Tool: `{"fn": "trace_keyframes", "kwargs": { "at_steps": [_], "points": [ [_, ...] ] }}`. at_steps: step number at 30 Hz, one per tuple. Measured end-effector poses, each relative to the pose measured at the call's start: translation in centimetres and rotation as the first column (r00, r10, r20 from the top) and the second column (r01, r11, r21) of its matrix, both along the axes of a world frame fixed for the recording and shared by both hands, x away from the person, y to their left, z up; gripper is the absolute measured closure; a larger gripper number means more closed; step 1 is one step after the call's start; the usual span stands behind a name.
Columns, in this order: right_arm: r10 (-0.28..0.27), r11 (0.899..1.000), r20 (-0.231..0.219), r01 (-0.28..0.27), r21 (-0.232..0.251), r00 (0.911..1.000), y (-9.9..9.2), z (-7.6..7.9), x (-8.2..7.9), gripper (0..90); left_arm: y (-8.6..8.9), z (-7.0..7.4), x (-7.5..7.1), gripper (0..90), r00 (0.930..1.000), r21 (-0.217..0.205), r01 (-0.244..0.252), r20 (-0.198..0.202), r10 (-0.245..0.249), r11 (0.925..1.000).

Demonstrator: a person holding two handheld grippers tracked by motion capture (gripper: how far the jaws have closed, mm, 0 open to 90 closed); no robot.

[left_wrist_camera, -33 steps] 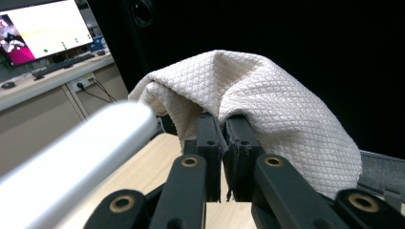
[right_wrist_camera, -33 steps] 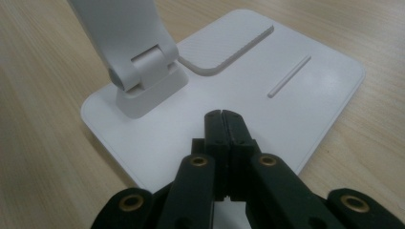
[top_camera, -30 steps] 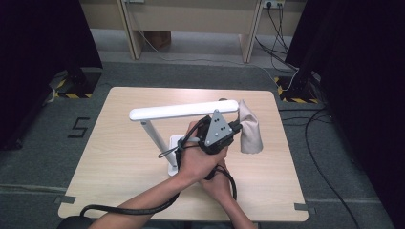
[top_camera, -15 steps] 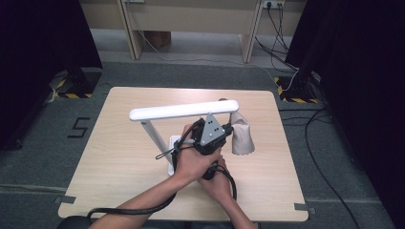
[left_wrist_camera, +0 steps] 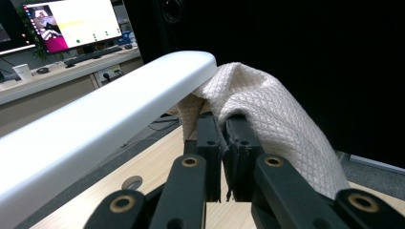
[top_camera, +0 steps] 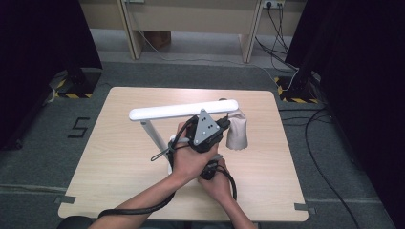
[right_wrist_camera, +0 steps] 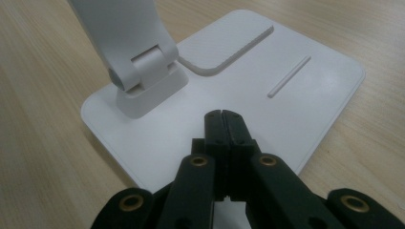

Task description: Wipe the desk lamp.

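Left gripper (left_wrist_camera: 224,143) clamped on cloth (left_wrist_camera: 282,119) at lamp head (left_wrist_camera: 119,109) end; right gripper (right_wrist_camera: 223,119) shut, pinning base (right_wrist_camera: 305,81). Wipe along the head with light pressure, keeping base pinned.

readable text: "5" | on: grey floor (top_camera: 43,143) left of table (top_camera: 119,157) | monitor (left_wrist_camera: 71,21) text: illegible

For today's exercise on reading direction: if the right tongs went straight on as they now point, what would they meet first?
The right tongs, shut, point down at the lamp's white base plate; they would likely meet it first.
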State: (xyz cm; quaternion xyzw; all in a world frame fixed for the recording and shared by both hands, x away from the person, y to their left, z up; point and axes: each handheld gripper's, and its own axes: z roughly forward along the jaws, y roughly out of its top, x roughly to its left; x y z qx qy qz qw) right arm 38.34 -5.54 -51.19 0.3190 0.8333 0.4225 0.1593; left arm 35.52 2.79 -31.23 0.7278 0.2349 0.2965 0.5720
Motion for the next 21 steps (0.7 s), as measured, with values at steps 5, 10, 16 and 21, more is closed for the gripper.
{"fn": "trace_keyframes", "kwargs": {
  "at_steps": [5,10,16,21],
  "points": [
    [-0.005,1.0,-0.001,0.005,-0.003,1.0,0.0,0.0,0.0,90.0,0.3,0.0,-0.1,85.6,1.0,-0.011,-0.006,-0.002,0.006,0.9999],
    [-0.005,1.0,0.0,0.005,-0.006,1.0,0.0,0.0,-0.1,90.0,0.7,0.1,-0.3,85.6,0.9999,-0.023,-0.013,0.001,0.013,0.9996],
    [-0.005,1.0,0.0,0.005,-0.003,1.0,0.0,0.0,0.0,90.0,1.1,0.3,-0.4,85.6,0.9998,-0.039,-0.021,0.004,0.021,0.999],
    [-0.005,1.0,0.0,0.005,-0.004,1.0,0.0,0.0,0.0,90.0,1.4,0.2,-0.5,85.7,0.9996,-0.042,-0.027,0.005,0.027,0.9988]
  ]
}}
